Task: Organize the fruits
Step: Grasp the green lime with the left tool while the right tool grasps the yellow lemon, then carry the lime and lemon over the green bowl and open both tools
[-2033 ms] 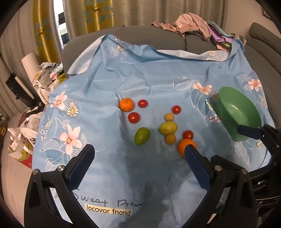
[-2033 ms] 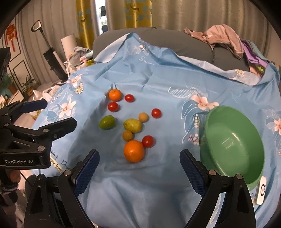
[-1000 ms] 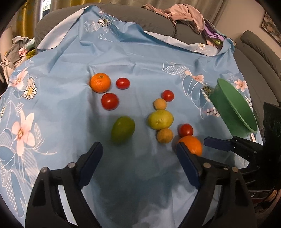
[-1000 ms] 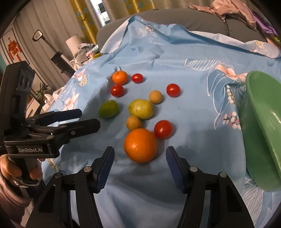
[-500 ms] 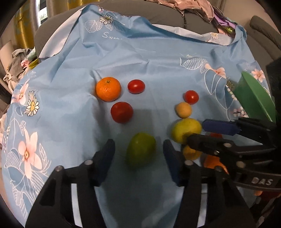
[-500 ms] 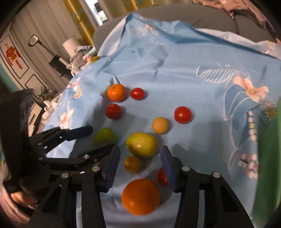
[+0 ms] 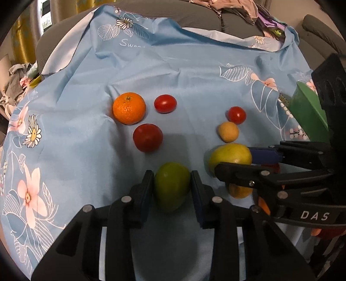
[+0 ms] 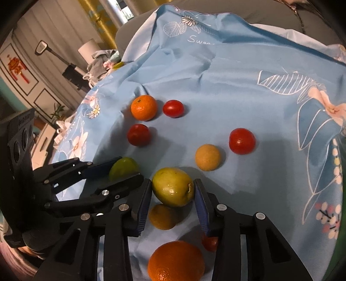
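Several fruits lie on a blue floral cloth [image 7: 194,64]. My left gripper [image 7: 172,186] is shut on a green fruit [image 7: 172,186], its pads touching both sides; the same fruit shows in the right wrist view [image 8: 123,167]. My right gripper [image 8: 173,192] is closed around a yellow-green fruit [image 8: 173,189], which also shows in the left wrist view [image 7: 230,154]. An orange mandarin [image 7: 129,108], red tomatoes [image 7: 147,137] [image 7: 165,103] [image 7: 236,115] and a small yellow fruit [image 7: 228,131] lie beyond. A big orange [image 8: 176,261] lies under my right gripper.
A green bowl [image 7: 307,112] stands at the right edge of the cloth. Another small yellow fruit [image 8: 162,216] and a tomato [image 8: 209,243] lie beneath the right gripper. Clothes pile on the grey sofa back [image 7: 237,6].
Both grippers moved down and forward onto the fruits and closed: the left on the green fruit, the right on the yellow-green fruit.
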Demonstrator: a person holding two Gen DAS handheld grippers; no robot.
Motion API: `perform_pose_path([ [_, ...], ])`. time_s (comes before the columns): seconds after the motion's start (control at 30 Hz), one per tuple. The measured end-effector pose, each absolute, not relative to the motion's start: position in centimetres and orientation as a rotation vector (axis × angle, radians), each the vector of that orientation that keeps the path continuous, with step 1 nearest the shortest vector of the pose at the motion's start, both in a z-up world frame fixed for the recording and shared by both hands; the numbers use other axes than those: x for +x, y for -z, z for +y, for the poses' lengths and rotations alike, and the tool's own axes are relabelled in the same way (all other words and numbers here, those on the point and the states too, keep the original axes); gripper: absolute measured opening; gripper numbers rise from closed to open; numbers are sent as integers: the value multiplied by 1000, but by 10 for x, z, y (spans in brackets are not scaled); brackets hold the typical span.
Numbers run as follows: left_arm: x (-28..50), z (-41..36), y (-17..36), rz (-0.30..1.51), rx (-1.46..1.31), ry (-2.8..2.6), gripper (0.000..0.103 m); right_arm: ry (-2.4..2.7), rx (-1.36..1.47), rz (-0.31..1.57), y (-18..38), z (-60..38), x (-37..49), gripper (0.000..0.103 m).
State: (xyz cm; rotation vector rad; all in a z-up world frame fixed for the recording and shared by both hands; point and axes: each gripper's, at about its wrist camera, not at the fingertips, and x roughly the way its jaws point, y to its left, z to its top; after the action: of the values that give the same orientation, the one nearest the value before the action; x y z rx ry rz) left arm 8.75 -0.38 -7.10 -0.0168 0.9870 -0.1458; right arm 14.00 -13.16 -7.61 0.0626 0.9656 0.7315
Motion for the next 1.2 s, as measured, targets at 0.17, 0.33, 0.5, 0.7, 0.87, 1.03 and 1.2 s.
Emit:
perform_pose_path([
  [0.17,82,-3,59,963,-45,153,34,-736,94,929,69,-136,135,40],
  [0.33,69,-5,38,926,-70,167,34,-730,138,889,52,-150,123,40],
  [0.5,54,-14,14,881,-85,187,34,-720,166,838,33,-171,107,40],
  [0.7,46,-34,-4,857,-69,222,34,-696,211,780,15,-200,88,40],
  [0.87,45,-56,-17,837,-47,264,34,-654,231,747,7,-225,76,40],
  [1.03,50,-86,-30,814,-19,320,34,-608,250,715,1,-252,66,40],
  [1.2,55,-118,-41,790,13,383,34,-549,287,684,-3,-284,62,40],
])
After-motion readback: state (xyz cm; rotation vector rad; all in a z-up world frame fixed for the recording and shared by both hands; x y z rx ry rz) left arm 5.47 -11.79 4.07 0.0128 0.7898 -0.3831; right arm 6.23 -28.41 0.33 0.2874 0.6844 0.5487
